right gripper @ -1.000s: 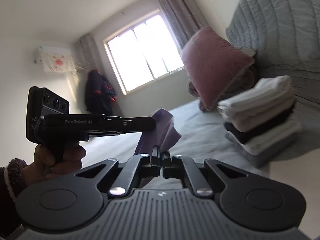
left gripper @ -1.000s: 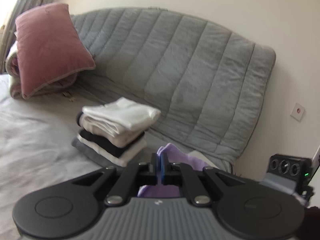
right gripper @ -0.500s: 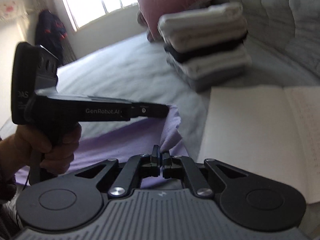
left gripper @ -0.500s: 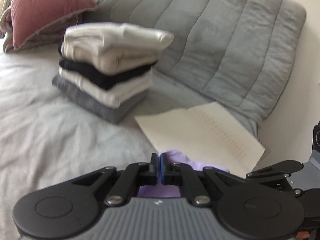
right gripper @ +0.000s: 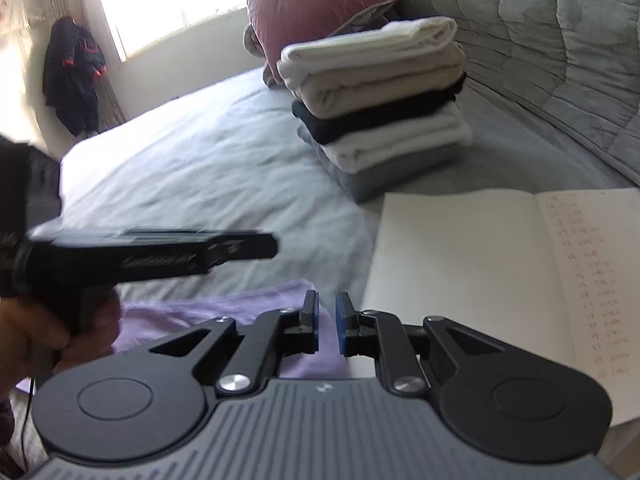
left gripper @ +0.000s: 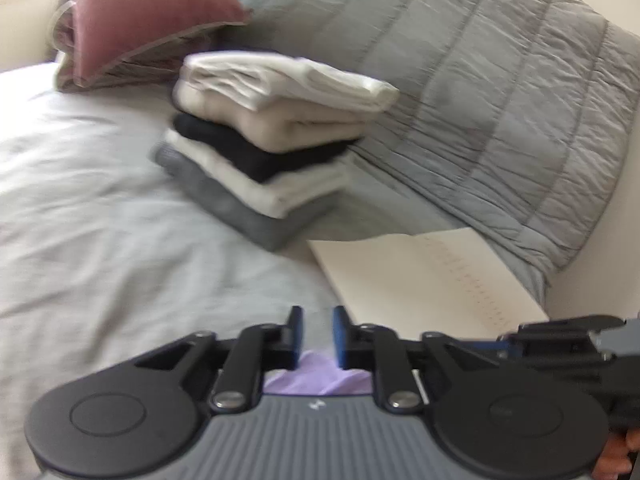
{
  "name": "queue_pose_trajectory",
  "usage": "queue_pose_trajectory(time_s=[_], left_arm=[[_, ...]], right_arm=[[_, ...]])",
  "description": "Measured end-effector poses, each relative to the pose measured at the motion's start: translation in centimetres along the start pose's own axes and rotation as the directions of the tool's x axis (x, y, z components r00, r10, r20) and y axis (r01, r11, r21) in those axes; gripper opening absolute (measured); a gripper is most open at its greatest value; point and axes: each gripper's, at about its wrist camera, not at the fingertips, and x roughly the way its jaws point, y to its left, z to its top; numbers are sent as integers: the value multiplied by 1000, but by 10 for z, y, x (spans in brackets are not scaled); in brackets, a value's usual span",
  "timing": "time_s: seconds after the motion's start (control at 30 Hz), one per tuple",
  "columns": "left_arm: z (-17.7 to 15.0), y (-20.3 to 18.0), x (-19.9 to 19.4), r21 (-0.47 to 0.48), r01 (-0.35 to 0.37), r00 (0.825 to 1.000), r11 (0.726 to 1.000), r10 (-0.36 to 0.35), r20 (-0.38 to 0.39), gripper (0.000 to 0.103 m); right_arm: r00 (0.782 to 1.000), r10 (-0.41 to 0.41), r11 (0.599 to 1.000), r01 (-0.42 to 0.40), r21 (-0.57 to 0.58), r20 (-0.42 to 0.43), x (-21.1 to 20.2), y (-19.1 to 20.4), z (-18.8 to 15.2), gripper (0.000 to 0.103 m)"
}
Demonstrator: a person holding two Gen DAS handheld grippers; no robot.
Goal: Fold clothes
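One lilac garment (right gripper: pixel 224 312) lies flat on the bed (right gripper: pixel 208 176); both grippers' jaws are opening, gripping nothing. Folded clothes (right gripper: pixel 380 108) and a notebook (right gripper: pixel 480 264) sit just beyond.

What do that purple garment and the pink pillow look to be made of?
Purple garment: thin, matte knit, probably cotton jersey, judging by its soft creases. Pink pillow: likely velvet or a similar pile fabric, given its faint sheen, with grey piping along its edge.
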Motion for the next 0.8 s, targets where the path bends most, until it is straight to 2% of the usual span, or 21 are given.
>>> queue_pose_trajectory(time_s=[0.07, 0.2, 0.27, 0.43, 0.6, 0.67, 0.77, 0.8], left_arm=[[-1, 8, -16, 4, -58, 998, 998, 58, -4, 31], [-9, 30, -46, 5, -182, 983, 983, 182, -21, 37], [-14, 44, -62, -13, -235, 972, 972, 234, -30, 39], [-25, 83, -104, -63, -374, 927, 925, 371, -51, 41], [-45, 121, -151, -102, -460, 888, 882, 457, -53, 51], [-53, 137, -169, -92, -504, 863, 859, 501, -58, 56], [-67, 163, -195, -71, -601, 800, 796, 598, -58, 60], [-71, 174, -204, -78, -620, 785, 781, 617, -61, 60]], right_arm=[[1000, 20, 1000, -20, 3, 10, 2, 4, 5, 16], [997, 79, 997, -79, -27, 1, 8, 28, 15, 19], [995, 99, 993, -100, -55, -9, 12, 44, 19, 35], [989, 142, 981, -145, -128, -34, 27, 84, 21, 37], [982, 171, 972, -182, -152, -85, 46, 119, 21, 37], [974, 201, 965, -215, -150, -101, 52, 132, 22, 37], [956, 266, 949, -283, -141, -127, 63, 153, 23, 37], [946, 293, 940, -312, -138, -138, 68, 161, 23, 37]])
